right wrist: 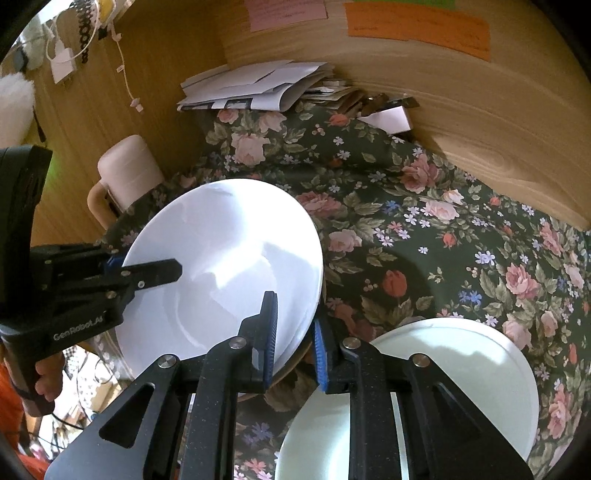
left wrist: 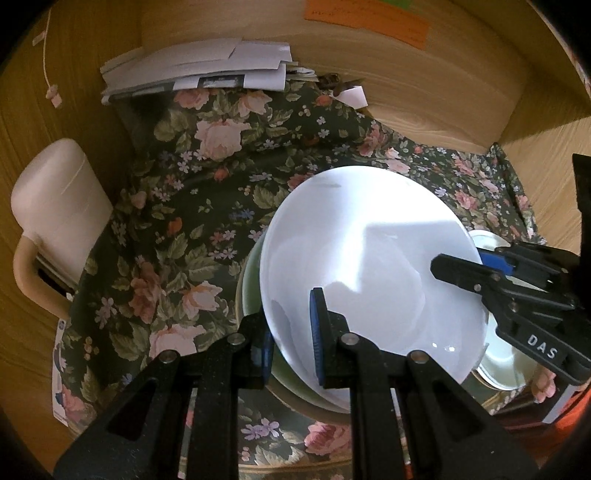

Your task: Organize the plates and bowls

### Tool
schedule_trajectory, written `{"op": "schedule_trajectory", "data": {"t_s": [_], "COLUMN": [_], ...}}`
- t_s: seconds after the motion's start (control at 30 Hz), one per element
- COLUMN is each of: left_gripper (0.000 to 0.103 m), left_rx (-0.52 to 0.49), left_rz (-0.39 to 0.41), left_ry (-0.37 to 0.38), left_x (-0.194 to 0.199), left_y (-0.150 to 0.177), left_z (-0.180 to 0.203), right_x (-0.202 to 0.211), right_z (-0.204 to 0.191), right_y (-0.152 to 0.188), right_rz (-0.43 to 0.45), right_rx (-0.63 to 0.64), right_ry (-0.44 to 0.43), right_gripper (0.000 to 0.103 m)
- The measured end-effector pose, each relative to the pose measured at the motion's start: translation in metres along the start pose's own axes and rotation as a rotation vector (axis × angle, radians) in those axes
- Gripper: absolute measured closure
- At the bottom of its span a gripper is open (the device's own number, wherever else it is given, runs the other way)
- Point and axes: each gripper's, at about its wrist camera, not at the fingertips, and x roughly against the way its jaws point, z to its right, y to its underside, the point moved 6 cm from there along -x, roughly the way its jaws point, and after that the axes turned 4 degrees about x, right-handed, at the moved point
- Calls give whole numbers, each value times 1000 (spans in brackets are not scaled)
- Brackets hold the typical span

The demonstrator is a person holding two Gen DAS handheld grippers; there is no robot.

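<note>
We had both grippers clamped on the same white plate (left wrist: pixel 369 258), one on each side of its rim.

Left wrist view: left gripper (left wrist: pixel 291 336) at bottom centre, jaws nearly closed, blue pads (left wrist: pixel 317 332) pinching the plate's near rim, one pad above and one below. The plate sat tilted, centre-right of frame, over a pale green bowl (left wrist: pixel 251 291) whose edge showed just left of and under it. The right gripper (left wrist: pixel 476 269) came in from the right edge, its upper finger lying across the plate's far side, also closed on the rim.

Right wrist view: right gripper (right wrist: pixel 295 343) at bottom centre, narrow gap, plate edge (right wrist: pixel 314 295) caught between the blue pads. The plate filled centre-left; the left gripper (right wrist: pixel 147 273) reached in from the left edge onto it, a hand (right wrist: pixel 48 384) on its handle at lower left.

A stack of pale plates (right wrist: pixel 461 369) lay lower right of that view, just beside the held plate, apart from it. Everything sat on a dark floral cloth (left wrist: pixel 177 229). A cream lidded jug (left wrist: pixel 55 206) stood at left against the wood panel (left wrist: pixel 424 88), and a pile of papers (left wrist: pixel 207 70) lay at upper centre. Orange note (right wrist: pixel 417 26) and pink note (right wrist: pixel 288 11) were stuck on the panel at the top.
</note>
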Motion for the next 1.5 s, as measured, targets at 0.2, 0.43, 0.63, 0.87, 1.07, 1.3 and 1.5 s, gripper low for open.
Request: {"op": "schedule_trajectory", "data": {"t_s": [0.2, 0.43, 0.63, 0.87, 1.07, 1.3, 1.5], "left_gripper": [87, 85, 78, 65, 42, 42, 41], "left_rx": [-33, 2, 33, 20, -23, 40, 108], "left_rz": [17, -15, -44, -2, 75, -17, -76], "left_ry": [-38, -4, 30, 23, -12, 17, 134], "left_x": [-5, -6, -4, 9, 28, 15, 5], "left_y": [-5, -9, -10, -15, -14, 11, 22], "left_z": [0, -2, -1, -2, -4, -23, -27], "right_x": [2, 4, 5, 17, 17, 3, -14], "right_z": [1, 2, 2, 3, 2, 3, 4], "right_y": [2, 6, 9, 2, 1, 6, 8], "right_rz": [5, 3, 2, 39, 29, -9, -62], "right_rx": [-16, -31, -31, -15, 7, 1, -11], "right_ry": [-20, -44, -52, -41, -30, -33, -50], "right_gripper": [84, 84, 84, 84, 82, 69, 69]}}
